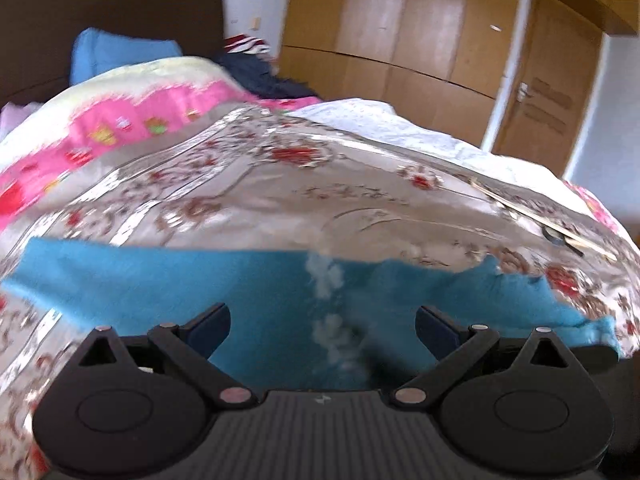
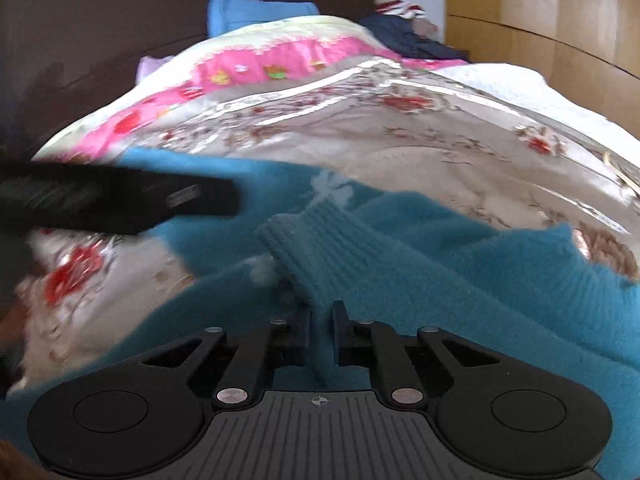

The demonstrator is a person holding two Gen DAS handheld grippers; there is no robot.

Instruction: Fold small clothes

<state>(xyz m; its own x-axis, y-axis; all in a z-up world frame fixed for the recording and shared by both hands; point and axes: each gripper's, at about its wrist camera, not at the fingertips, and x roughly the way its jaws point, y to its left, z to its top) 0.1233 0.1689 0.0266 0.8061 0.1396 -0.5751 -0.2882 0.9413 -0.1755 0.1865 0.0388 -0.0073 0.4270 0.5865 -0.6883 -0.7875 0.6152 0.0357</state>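
Two claws work this soft, floppy blue sweater (image 2: 420, 264) lying on the flowered bedspread (image 1: 280, 184): my right claw (image 2: 321, 334) pinches its ribbed cuff (image 2: 316, 248), my left claw (image 1: 323, 330) gapes empty above the body.

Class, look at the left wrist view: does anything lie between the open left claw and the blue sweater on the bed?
Nothing visible does. The left claw is open directly above the blue sweater, which lies bare on the flowered bedspread. The wooden sticks lie off to the right.
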